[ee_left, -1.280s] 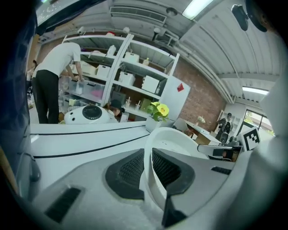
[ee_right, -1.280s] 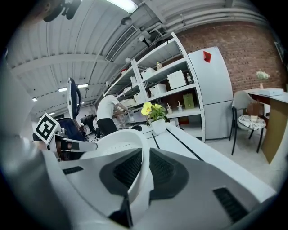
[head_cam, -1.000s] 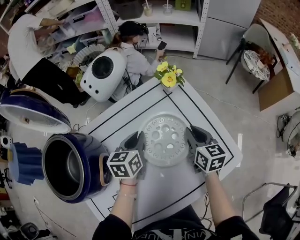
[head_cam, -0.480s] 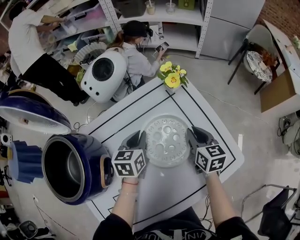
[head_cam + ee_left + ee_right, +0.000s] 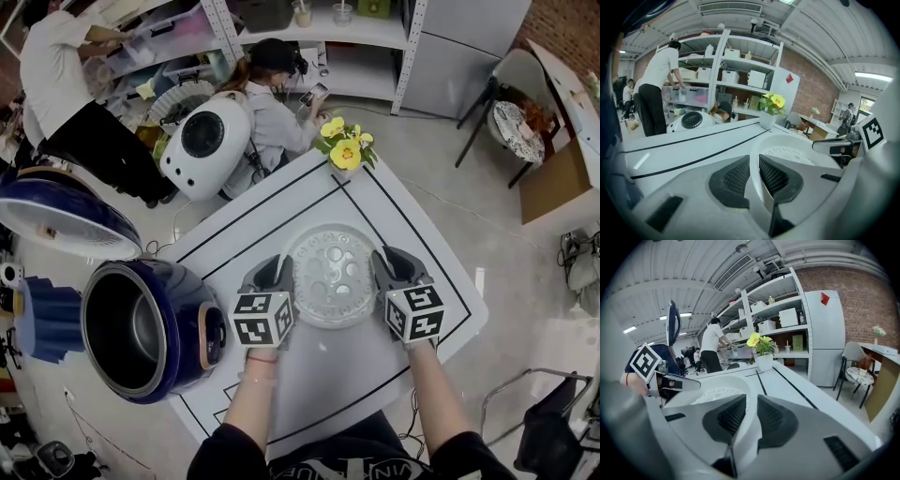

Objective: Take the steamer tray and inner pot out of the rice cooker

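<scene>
White plastic is what both gripper views are filled with: the steamer tray (image 5: 333, 277), a round shallow dish with a holed floor, is found at the middle of the desk (image 5: 281, 211), between the two hand-held grippers. From the head view alone the whole layout is given: the left hand-held gripper (image 5: 272, 272) at the tray's left rim, the right hand-held gripper (image 5: 392, 264) at its right rim, and the blue rice cooker (image 5: 178, 328) standing open at the desk's left edge, its lid (image 5: 66, 217) raised and the metal inner pot (image 5: 141, 333) seated inside. The grip itself is not shown there. In the left gripper view the tray (image 5: 787, 152) wall is seen clamped between the ribbed pads of the left hand-held gripper (image 5: 753, 161). In the right gripper view the tray (image 5: 722, 392) rim is seen standing between the pads of the right hand-held gripper (image 5: 751, 404), whose jaws have just been opening, so that the pads look eased just off the wall. A potted yellow flower (image 5: 345, 150) at the desk's far corner is caught in all three views. Being round, the tray has no long axis; it is kept level with its open side up, and the two grips are set on opposite ends of one diameter running left to right. Whether its underside is touching the desk cannot be told.
</scene>
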`<state>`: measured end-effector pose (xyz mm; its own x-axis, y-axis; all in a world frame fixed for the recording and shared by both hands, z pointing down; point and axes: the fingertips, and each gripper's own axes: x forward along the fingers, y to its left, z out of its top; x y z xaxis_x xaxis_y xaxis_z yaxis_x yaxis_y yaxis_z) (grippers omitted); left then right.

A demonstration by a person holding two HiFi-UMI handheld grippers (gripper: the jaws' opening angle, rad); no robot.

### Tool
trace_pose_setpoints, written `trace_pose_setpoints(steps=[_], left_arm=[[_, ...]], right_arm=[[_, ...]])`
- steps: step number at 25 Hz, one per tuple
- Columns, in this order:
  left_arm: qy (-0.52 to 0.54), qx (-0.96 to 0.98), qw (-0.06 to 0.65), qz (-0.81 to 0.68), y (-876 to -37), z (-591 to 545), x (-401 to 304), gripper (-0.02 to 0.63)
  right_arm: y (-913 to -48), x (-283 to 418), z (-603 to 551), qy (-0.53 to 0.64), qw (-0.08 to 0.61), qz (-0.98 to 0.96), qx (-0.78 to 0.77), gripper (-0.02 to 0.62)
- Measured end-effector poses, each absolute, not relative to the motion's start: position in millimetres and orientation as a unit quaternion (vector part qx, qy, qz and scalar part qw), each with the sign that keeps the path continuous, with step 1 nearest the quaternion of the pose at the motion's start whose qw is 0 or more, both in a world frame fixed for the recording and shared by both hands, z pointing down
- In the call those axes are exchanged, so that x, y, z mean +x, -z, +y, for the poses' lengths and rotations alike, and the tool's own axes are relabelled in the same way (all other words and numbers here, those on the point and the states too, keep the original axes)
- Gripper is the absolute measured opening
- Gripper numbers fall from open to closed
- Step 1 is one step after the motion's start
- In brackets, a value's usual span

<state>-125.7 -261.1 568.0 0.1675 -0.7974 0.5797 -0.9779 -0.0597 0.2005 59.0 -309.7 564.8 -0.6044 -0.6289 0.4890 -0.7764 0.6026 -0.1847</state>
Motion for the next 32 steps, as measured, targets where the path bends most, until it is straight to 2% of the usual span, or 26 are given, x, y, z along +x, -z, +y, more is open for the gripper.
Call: trace_pose_setpoints(steps=[7,16,32], left_arm=[[-0.137,0.713,0.264,-0.635,-556,-262,-132,0.052],[-0.123,0.718,0.228,-0.646,-531,-251,-133,0.055],[-0.056,0.763,0.165,-0.623,-434,-203,-106,0.055]], right_arm=[[-558,62,-311,-0.172,0.184,-0.877,0.408,0.094],[-537,54,-300,-0.152,0.173,-0.890,0.394,0.094],[-446,-12,-249,-0.109,0.106,-0.939,0.310,0.094]])
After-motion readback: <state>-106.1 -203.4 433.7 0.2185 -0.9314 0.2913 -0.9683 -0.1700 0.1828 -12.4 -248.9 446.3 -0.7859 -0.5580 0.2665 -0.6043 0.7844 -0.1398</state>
